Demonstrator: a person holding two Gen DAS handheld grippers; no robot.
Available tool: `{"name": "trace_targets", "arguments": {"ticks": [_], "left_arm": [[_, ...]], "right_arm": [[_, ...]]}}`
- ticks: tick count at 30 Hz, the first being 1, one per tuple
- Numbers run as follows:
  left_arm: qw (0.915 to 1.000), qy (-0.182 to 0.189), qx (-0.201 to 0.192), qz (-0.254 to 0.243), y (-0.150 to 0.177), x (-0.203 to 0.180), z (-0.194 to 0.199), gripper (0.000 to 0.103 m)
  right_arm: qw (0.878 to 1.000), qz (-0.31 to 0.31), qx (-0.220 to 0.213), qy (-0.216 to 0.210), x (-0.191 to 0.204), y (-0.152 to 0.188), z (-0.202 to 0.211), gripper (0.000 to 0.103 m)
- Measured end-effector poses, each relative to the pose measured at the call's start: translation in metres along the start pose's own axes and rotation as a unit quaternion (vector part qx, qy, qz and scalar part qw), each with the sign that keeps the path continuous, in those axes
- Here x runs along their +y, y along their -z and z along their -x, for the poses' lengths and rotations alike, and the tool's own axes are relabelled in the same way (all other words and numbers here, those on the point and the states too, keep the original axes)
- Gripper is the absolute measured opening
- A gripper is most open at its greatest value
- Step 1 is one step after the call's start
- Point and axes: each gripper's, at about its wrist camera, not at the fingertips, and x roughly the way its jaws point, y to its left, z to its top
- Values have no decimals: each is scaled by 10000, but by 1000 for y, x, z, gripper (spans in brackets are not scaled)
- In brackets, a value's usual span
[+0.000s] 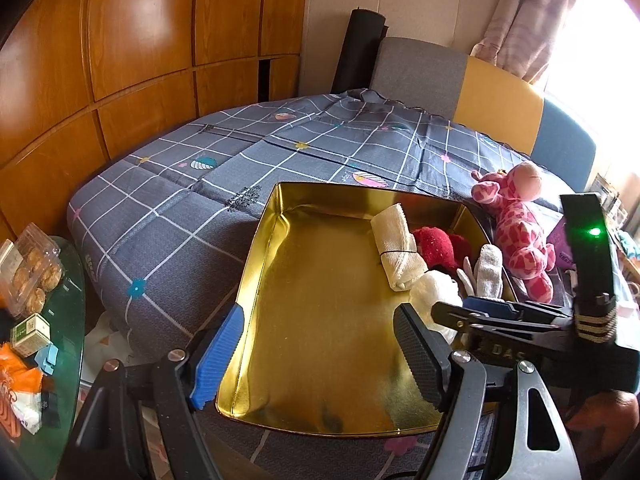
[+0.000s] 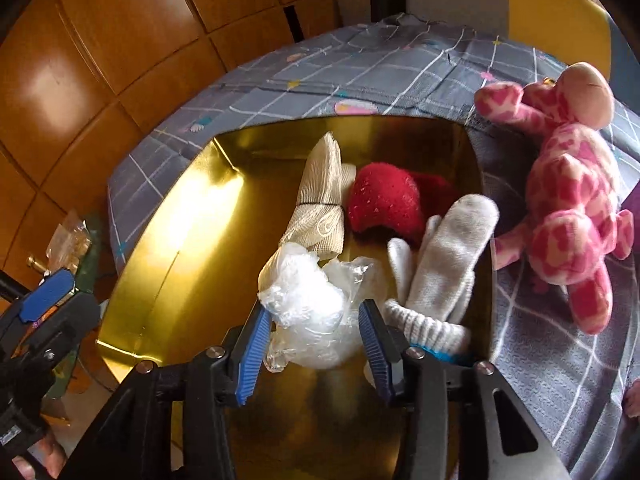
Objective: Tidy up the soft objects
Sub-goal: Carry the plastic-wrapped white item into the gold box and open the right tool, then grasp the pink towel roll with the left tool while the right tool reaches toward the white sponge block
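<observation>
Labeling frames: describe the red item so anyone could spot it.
On the grey checked bedspread sits a gold tray. At its far right end lies the red plush, between a cream rolled cloth and a white mitten; it is the only red thing.
</observation>
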Motion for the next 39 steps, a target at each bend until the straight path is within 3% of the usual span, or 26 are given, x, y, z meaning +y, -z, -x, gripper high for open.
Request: {"name": "trace_targets", "arguments": {"ticks": [6,19,29,39], "left_arm": [[10000,29,-49,-46,0,-3,5,78],[9993,208,-147,-263,-1,-20,15,83],[9979,280,-175,-562,0,-44,19,83],[9930,571,-202,-1017,1,-82,23,83]], "right_arm": [[9996,-108,-267,50,-5,4,23,47],[9925,-436,-909,686,-42,31,86,47],[9840,-535,-1098,1297,-80,59,126,47],[9714,-1139,-1173,1724,-139,91,159,47]]}}
